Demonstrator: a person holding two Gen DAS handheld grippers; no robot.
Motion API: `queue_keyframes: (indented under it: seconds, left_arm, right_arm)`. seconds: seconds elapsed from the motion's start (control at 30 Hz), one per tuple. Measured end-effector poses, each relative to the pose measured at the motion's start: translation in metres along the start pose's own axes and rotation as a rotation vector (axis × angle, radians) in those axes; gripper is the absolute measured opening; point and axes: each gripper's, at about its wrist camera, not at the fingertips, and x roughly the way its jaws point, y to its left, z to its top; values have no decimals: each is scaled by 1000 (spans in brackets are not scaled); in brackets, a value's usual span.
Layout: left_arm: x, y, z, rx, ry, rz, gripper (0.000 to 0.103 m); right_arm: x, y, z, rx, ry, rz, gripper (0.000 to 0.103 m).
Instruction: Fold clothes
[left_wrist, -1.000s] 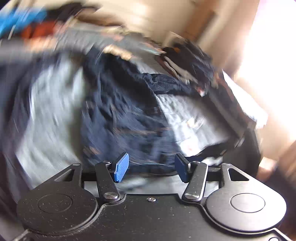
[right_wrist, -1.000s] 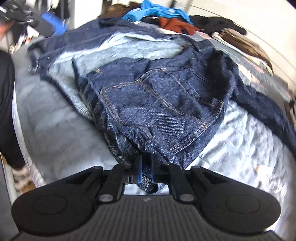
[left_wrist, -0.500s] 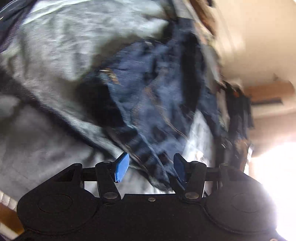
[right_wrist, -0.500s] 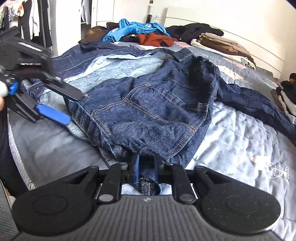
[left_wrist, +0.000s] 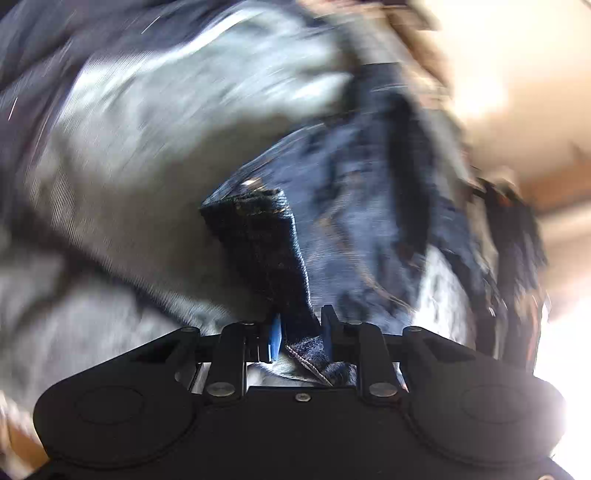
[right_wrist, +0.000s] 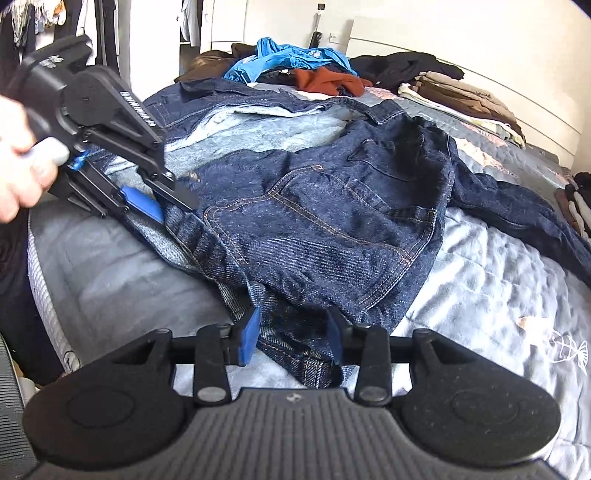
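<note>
A dark blue denim jacket lies spread on the bed, its pale inner side showing at the left. In the right wrist view my right gripper stands open, with the jacket's lower hem lying between its blue pads. My left gripper is at the jacket's left edge, held by a hand, and pinches the hem there. The left wrist view is blurred; there my left gripper is shut on a folded strip of the denim jacket.
The bed has a light grey quilted cover. A pile of blue, rust and black clothes lies at the far end, and folded brown and beige garments are stacked at the back right. More dark clothes sit at the right edge.
My right gripper has opened and let go of the jacket's hem. My left gripper has come down to the jacket's left edge and shut on the hem.
</note>
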Motion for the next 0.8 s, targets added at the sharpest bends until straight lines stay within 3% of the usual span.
queue_keyframes:
  seconds: [0.07, 0.1, 0.2, 0.3, 0.33, 0.43, 0.6, 0.8]
  left_arm:
    - [-19, -15, -7, 210, -108, -80, 21]
    - [-27, -25, -12, 341, -160, -82, 21]
    - [-26, -40, -27, 600, -183, 18, 21]
    - [-6, -25, -22, 503, -38, 96, 23]
    - [-3, -18, -20, 452, -3, 113, 29]
    - [-14, -7, -11, 375, 9, 123, 37]
    - [-30, 10, 4, 249, 15, 126, 37]
    - [-15, 21, 21, 78, 38, 84, 37]
  right_arm:
    - [-1, -1, 0, 6, -3, 4, 39]
    - [-2, -1, -1, 8, -6, 4, 39]
    - [-5, -2, -1, 10, -22, 7, 40]
    - [-3, -5, -4, 11, -4, -5, 42]
    - [-1, -5, -5, 8, 6, -11, 43]
    - [2, -8, -8, 15, 25, -21, 46]
    - [-4, -16, -6, 68, 20, 0, 46]
    - [-27, -33, 15, 193, -108, 51, 46]
